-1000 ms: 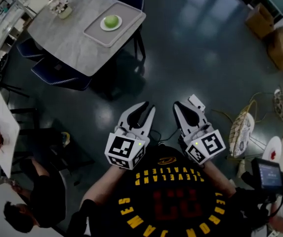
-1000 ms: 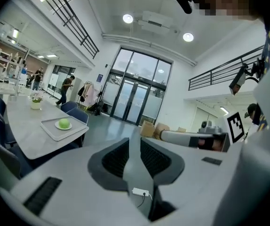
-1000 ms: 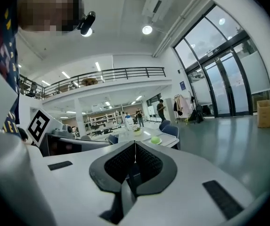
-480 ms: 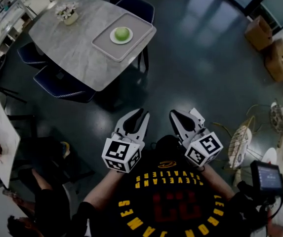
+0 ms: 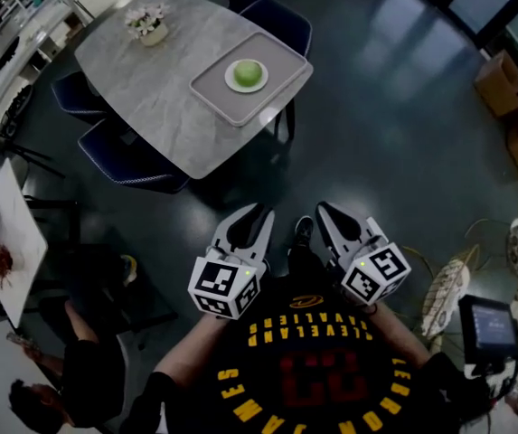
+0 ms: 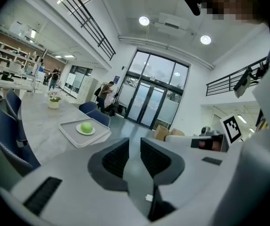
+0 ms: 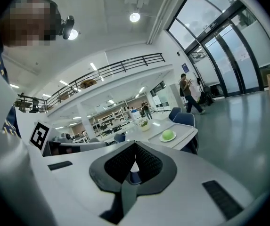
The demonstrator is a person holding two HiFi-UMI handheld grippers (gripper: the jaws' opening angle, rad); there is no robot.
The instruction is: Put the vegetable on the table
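Grey table (image 5: 150,89), green vegetable (image 5: 248,72) on plate (image 5: 230,80) in tray (image 5: 215,96), flowers (image 5: 148,18), blue chairs (image 5: 125,148)

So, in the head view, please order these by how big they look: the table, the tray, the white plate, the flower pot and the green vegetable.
1. table
2. tray
3. white plate and flower pot: they look about alike, so I do not rank them
4. green vegetable, the smallest
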